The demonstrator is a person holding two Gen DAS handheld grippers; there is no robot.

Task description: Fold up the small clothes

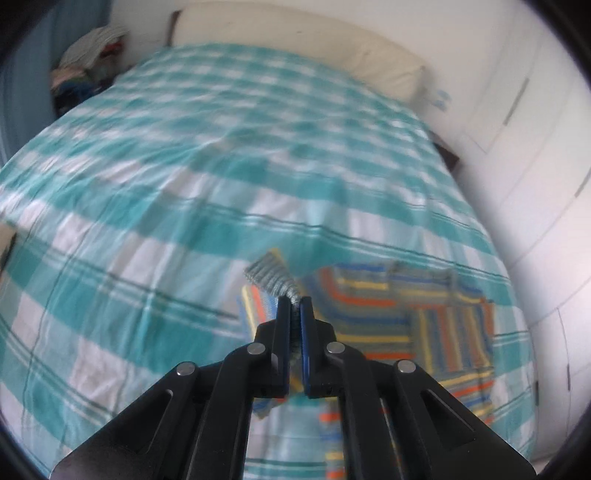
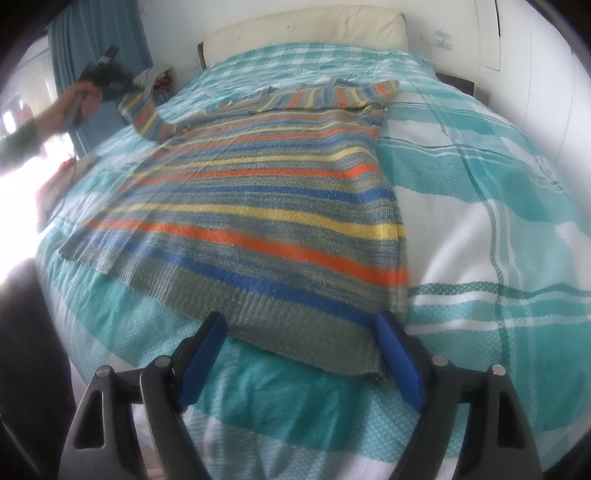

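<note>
The striped sweater lies flat on the checked bed — left gripper pinches its sleeve cuff aloft, right gripper spread wide over the hem, a clothes pile beside the pillow.

We see a bed under a teal-and-white checked cover, a cream pillow at its head. A striped sweater lies spread flat on the cover.

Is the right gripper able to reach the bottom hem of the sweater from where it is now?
Probably yes. The right gripper is open, and the hem of the sweater lies flat between its fingers with nothing in the way.
</note>
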